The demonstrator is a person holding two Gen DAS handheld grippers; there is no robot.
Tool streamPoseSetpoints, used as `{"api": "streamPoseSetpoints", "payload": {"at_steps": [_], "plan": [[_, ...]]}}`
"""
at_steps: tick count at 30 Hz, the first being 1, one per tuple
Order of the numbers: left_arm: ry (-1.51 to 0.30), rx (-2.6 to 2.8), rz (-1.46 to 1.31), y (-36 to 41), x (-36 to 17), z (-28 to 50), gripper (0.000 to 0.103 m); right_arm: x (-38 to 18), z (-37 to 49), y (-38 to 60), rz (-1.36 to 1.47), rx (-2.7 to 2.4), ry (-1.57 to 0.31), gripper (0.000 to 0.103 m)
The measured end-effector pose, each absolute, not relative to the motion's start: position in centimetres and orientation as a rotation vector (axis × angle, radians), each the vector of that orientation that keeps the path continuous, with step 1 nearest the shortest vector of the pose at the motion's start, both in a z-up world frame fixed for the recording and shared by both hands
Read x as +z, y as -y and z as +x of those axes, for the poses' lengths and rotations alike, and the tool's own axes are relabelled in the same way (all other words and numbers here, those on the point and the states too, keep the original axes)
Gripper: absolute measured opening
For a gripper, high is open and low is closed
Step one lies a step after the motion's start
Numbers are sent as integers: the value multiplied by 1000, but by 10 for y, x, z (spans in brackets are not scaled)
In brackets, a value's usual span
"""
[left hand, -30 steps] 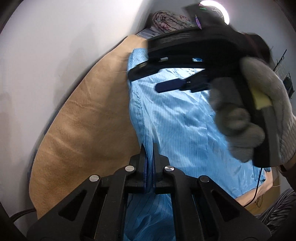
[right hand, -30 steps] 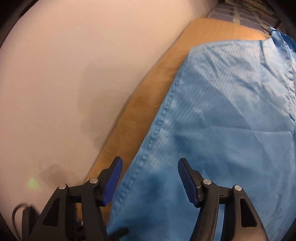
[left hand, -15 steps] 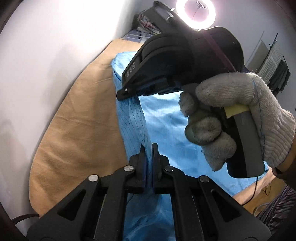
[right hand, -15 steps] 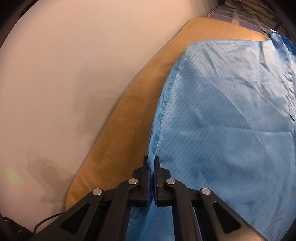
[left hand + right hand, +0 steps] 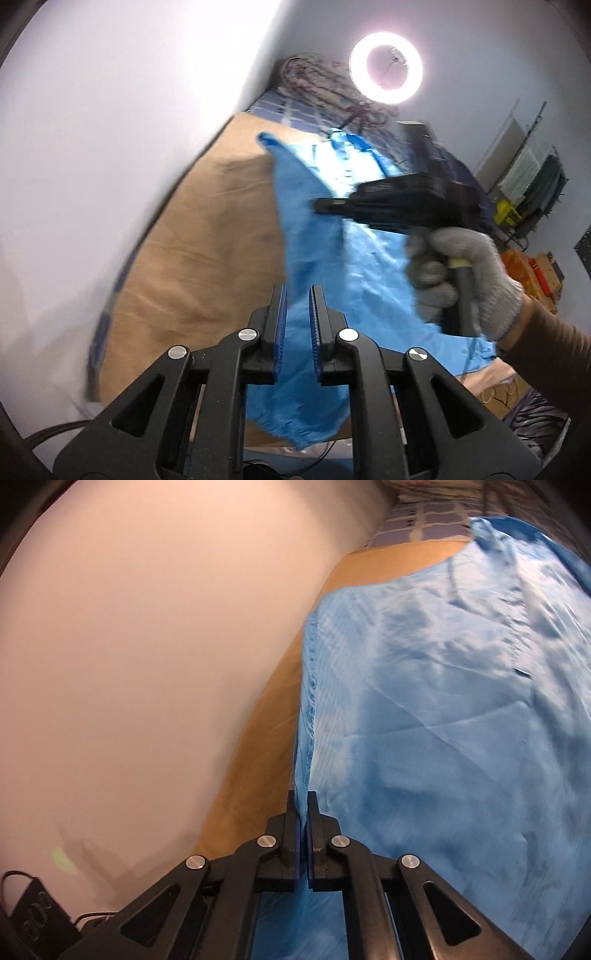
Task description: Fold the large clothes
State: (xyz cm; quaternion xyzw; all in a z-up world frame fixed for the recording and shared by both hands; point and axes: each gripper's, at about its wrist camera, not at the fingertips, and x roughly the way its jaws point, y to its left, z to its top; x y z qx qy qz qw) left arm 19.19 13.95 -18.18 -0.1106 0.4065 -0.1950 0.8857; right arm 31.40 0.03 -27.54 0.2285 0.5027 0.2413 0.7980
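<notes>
From your left wrist camera, your left gripper (image 5: 297, 306) has its jaws a little apart and opening; the blue-lined pads do not press on anything, and the blue garment (image 5: 369, 266) shows in the gap beyond them. The garment lies on the tan blanket (image 5: 207, 254) that covers the bed, with its left edge lifted into a ridge. Your gloved right hand (image 5: 461, 277) fills the right side, gripping the handle of the right gripper (image 5: 321, 206), whose black body crosses in front of the cloth and hides part of it; its tips are blurred and you cannot read their state from here. A white wall (image 5: 122, 122) runs close along the left of the bed. A ring light (image 5: 386, 68) glares at the top, with a heap of patterned fabric (image 5: 317, 85) and a checked sheet (image 5: 284, 110) below it. Racks and boxes at the far right are too small and smeared to name.

From your right wrist camera, your right gripper (image 5: 302, 812) is pressed together, pinching the garment's (image 5: 443, 709) seamed edge, which rises as a taut fold straight out of the tips. The cloth spreads to the right and runs out of frame. The blanket (image 5: 258, 768) shows only as a narrow strip between cloth and wall (image 5: 147, 664). A dark object with a cable sits at the lower left corner, cut off and unclear.
</notes>
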Motion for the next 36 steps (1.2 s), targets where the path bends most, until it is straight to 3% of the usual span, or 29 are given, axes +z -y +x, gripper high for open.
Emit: {"api": "streamPoseSetpoints", "payload": {"at_steps": [14,20,28,36], "plan": [[-918,-442,-225,-116,-218,227,10,-306,282,79,719,363,-1044,0],[-947,-471,-232,-104,-232,250,10,-332,278,88,705,288,-1100,0],[-1035,-549,-349,-89,-255,271,10,-321,280,105,686,282,-1089,0],[-1125,-788,-153,-27,-263,244,10,-324,262,118,684,262,-1105,0]]}}
